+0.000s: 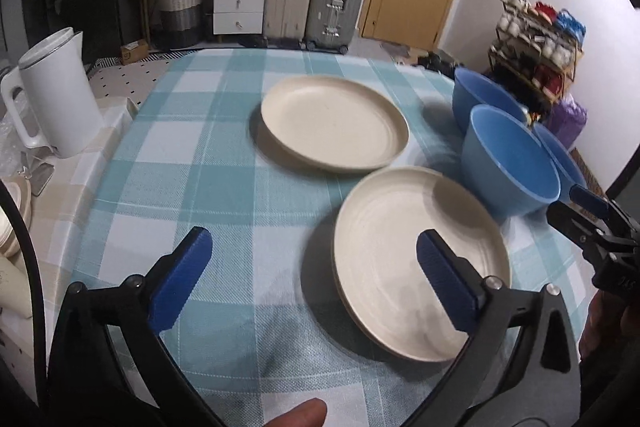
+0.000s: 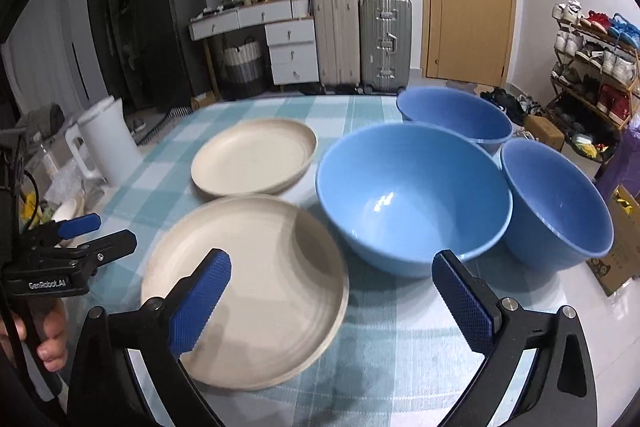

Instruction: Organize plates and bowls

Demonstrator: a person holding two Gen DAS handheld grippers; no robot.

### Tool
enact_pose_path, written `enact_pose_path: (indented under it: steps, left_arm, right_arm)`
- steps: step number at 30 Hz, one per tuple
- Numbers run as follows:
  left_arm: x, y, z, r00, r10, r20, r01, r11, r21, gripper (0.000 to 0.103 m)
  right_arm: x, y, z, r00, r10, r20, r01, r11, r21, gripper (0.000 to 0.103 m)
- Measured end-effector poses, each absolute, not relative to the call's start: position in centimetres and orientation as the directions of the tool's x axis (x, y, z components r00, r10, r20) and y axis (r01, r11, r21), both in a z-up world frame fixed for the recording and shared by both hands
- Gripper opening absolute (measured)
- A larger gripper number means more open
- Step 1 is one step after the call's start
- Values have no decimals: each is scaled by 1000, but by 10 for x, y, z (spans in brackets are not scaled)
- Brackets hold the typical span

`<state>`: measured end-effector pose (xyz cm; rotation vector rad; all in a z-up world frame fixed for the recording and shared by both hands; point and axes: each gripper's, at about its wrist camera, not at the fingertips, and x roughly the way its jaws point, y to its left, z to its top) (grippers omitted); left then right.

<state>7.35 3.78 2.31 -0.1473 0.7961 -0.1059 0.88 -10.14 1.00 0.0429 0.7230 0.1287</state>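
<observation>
Both tools stand released, with nothing between the pads. The left tool hangs above the bench, its right pad over the near rim of the near plate. The right tool hangs over the cloth, with the same near plate just ahead and to its left and the middle bowl just ahead.

Location of the task items:
- The far plate lies ahead of the left tool, beyond the near plate and apart from it. Whether it is one plate or a short stack cannot be told.
- The middle bowl sits upright, ahead of the right tool.
- The right bowl stands ahead and to the right of the right tool, just beside the middle bowl. Whether the two touch cannot be told.
- The far bowl stands behind both.
- A white kettle stands far to the left of the left tool, clear of the work.

Step in hand, as judged: no item is gripped, and plates and bowls stand separately. The sorting is at a pick-up stage.

Next move, as judged:
1. Lower one tool to a rim so that one pad goes inside and one outside.
2. Clench on the rim only. These items look smooth and may slip in a shallow grip.
3. Lift level, then set plate on plate or bowl inside bowl.
4. Keep the two tools apart, since they work close together.
</observation>
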Motion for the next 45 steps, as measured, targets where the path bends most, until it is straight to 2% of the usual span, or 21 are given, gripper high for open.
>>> enact_pose_path:
  steps: [10, 15, 24, 32, 45]
  left_arm:
    - [94, 51, 45, 715, -100, -692, -16, 987, -160, 102]
    - [110, 56, 50, 719, -87, -689, -37, 986, -163, 102]
    - [145, 69, 48, 710, -68, -701, -70, 984, -166, 102]
    - [176, 75, 35, 690, -53, -722, -84, 985, -153, 102]
    - [216, 82, 7, 638, -63, -768, -114, 978, -174, 102]
  right_arm:
    - [19, -95, 49, 764, 177, -621, -172, 983, 69, 102]
    - [36, -91, 59, 759, 159, -631, -165, 985, 49, 102]
    - [80, -91, 69, 736, 209, -644, -197, 976, 92, 102]
    - [118, -91, 68, 703, 293, -648, -232, 956, 180, 102]
    - [176, -81, 42, 642, 301, -705, -208, 954, 218, 102]
